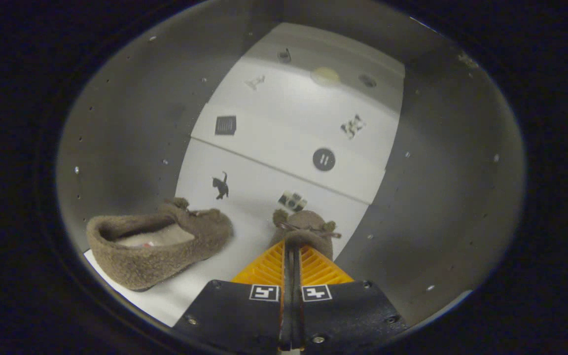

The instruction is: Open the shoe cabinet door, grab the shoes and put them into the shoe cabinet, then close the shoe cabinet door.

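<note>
Two brown fuzzy slippers rest on a white surface in front of the white shoe cabinet (284, 148). The left slipper (160, 244) lies on its own, left of the fingers, with its opening facing me. The right slipper (306, 227) is at my fingertips, toe and small bow pointing toward the cabinet. My gripper (292, 242) is shut on this slipper's heel rim, with the fingers nearly touching. The cabinet's panels carry stickers and all look shut, with a black cat sticker (220, 187) on the nearest panel.
Grey booth walls (131, 128) flank the cabinet on both sides. A round black sticker (323, 159) and a square black one (225, 124) mark the middle panel. The white surface under the slippers ends just left of the left slipper.
</note>
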The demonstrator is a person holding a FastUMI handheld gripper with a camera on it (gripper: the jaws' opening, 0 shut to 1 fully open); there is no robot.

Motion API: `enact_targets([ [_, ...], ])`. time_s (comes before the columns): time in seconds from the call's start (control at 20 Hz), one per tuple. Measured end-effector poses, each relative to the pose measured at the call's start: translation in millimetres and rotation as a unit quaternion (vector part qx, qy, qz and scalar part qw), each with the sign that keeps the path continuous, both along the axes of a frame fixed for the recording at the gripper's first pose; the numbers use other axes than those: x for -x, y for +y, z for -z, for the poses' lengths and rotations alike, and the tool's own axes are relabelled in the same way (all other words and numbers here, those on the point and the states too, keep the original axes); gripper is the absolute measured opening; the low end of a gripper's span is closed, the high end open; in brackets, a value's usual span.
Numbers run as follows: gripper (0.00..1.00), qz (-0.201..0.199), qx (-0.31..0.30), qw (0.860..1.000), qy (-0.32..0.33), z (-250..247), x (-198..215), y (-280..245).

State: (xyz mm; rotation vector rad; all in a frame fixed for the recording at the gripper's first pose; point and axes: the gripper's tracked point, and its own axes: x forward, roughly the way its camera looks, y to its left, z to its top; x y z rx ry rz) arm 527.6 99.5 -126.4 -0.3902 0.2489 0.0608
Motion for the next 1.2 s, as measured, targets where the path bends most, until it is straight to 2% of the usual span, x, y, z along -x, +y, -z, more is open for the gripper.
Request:
enact_targets([
  [0.1,0.04,0.015,-0.033,0.998,0.051,14.0,2.3,-1.5],
  [0.35,0.04,0.05,-0.025,0.996,0.07,13.0,5.8,-7.5],
  [0.5,0.04,0.03,-0.044,0.997,0.059,-7.3,24.6,1.7],
  [0.65,0.27,0.031,-0.048,0.998,0.015,-43.8,52.9,1.0],
  [0.75,0.58,0.042,-0.038,0.998,-0.04,-77.9,81.7,1.0],
  [0.85,0.88,0.02,-0.056,0.997,-0.055,-93.9,119.0,17.8],
  [0.9,1.0,0.009,-0.064,0.996,-0.054,-103.6,140.8,27.5],
  [1.1,1.0,0.007,-0.072,0.995,-0.068,-155.3,236.4,34.7],
  [1.2,1.0,-0.008,-0.069,0.995,-0.076,-183.4,289.5,37.4],
])
